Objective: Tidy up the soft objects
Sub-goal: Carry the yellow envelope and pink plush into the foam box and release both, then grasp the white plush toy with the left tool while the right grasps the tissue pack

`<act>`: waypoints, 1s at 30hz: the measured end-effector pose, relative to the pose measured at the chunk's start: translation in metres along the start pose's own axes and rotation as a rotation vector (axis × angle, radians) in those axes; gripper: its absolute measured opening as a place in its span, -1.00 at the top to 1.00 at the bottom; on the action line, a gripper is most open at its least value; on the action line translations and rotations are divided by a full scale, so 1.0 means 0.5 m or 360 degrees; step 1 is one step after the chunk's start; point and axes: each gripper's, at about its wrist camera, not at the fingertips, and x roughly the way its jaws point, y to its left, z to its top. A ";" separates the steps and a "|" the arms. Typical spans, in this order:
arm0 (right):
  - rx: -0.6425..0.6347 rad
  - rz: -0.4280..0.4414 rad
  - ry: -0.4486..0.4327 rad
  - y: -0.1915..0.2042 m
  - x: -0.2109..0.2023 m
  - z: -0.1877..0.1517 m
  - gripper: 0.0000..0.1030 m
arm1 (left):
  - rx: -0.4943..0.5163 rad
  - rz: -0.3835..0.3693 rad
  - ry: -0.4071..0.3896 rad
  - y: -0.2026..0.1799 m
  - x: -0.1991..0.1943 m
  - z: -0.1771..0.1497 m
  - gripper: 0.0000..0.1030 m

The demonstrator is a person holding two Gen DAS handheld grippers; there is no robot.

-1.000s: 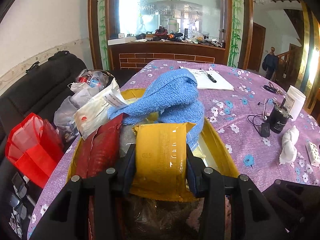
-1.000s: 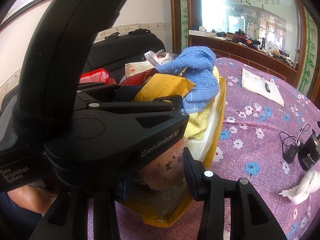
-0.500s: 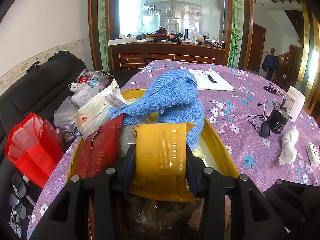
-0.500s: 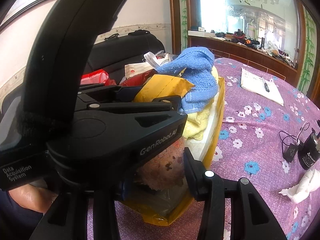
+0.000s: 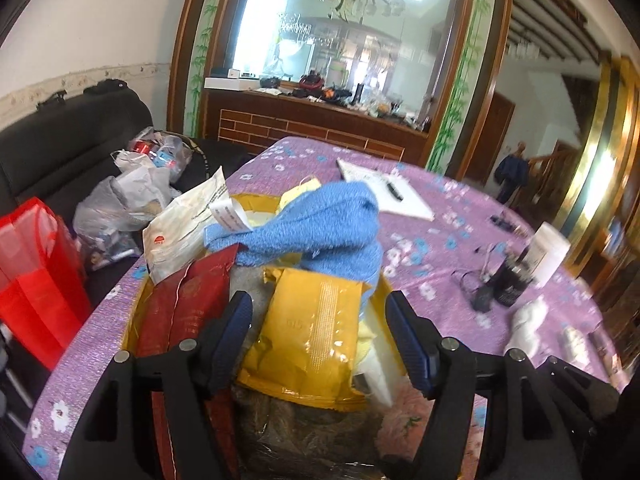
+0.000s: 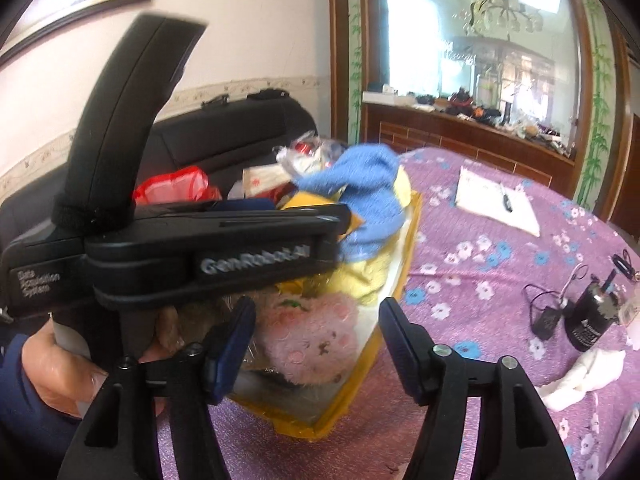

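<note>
Nearest, left gripper (image 5: 318, 306): jaws opening, blue pads standing off on either side of a crinkled yellow plastic packet (image 5: 312, 328), not pressing on it. Reads as a release, judging by how the packet lies flat on top of the pile with its own weight carried from below.

Beside it, right gripper (image 6: 316, 308): jaws opening as well, spread around a pink plush toy in clear wrap (image 6: 316, 336) at the near corner, pads apart from it on both sides. Probably the same reason: toy already seated inside, nothing left to carry.

Just left in the right wrist view, a person's hand (image 6: 60, 372) wrapped around the black handle of the other tool, held low and tilted down toward the pile.

Under all of this, a shallow yellow rectangular tray (image 6: 360, 392) on a purple flowered tablecloth (image 5: 432, 264), filled above its rim. Leaning along its left side, a dark red foil pouch (image 5: 184, 312) and a white paper pouch (image 5: 180, 232), propped upright against the pile for lack of room. On top toward the far end, a blue terry towel (image 5: 320, 228), draped loosely over a pale yellow cloth.

Still loose, well apart to the right: a white knotted cloth (image 6: 580, 376) next to a black cylinder (image 6: 590, 320); likely the next soft thing to collect.

Farther back, a white notepad with a pen (image 5: 384, 192), near the far edge of the table.
</note>
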 end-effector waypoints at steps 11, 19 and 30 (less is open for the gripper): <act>0.0197 -0.0071 -0.0068 -0.068 -0.098 -0.001 -0.48 | 0.0051 -0.0059 -0.0087 -0.026 -0.042 0.010 -0.33; 0.0597 -0.0259 -0.0066 -0.226 -0.197 -0.043 -0.62 | 0.0220 -0.0150 -0.0061 -0.104 -0.086 0.016 -0.34; 0.1142 -0.1012 0.0238 -0.513 -0.311 -0.178 -0.82 | 0.0443 -0.0318 0.0060 -0.265 -0.073 -0.035 -0.45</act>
